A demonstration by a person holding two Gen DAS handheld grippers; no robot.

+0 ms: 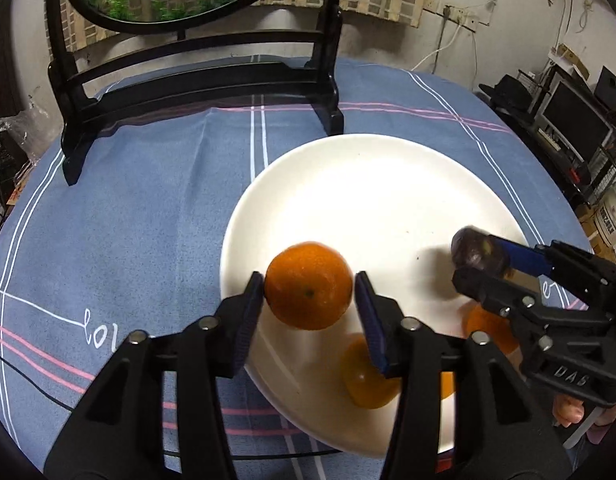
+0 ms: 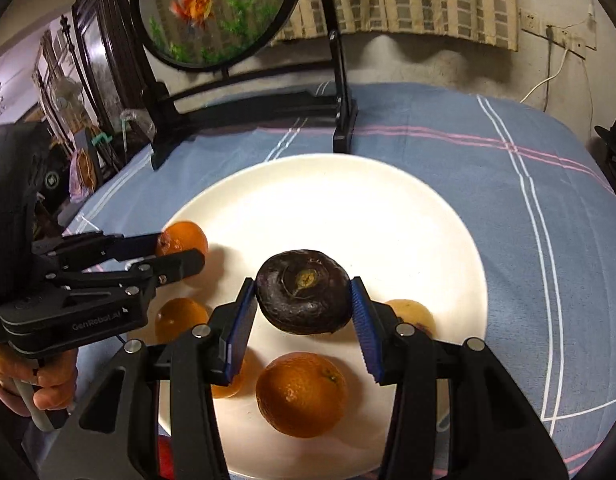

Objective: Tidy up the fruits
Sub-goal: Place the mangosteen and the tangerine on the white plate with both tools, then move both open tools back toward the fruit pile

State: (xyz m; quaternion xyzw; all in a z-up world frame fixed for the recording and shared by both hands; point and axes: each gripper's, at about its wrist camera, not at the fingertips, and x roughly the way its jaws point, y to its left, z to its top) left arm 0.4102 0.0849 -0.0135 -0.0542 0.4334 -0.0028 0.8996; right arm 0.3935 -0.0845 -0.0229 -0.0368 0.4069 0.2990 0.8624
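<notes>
A large white plate (image 1: 371, 184) (image 2: 347, 208) lies on the blue cloth. My left gripper (image 1: 309, 294) is shut on an orange (image 1: 309, 286) and holds it over the plate's left rim; it also shows in the right wrist view (image 2: 182, 242). My right gripper (image 2: 304, 306) is shut on a dark purple-brown round fruit (image 2: 304, 292) above the plate's middle; it also shows in the left wrist view (image 1: 477, 252). Other oranges (image 2: 302, 394) (image 2: 180, 318) and a yellowish fruit (image 2: 411, 314) lie on the plate's near part.
A black wooden stand (image 1: 196, 80) with a round fish painting (image 2: 216, 12) stands at the back of the table. The blue cloth (image 1: 128, 208) has white and pink stripes. Shelves and boxes (image 1: 579, 128) crowd the room to the right.
</notes>
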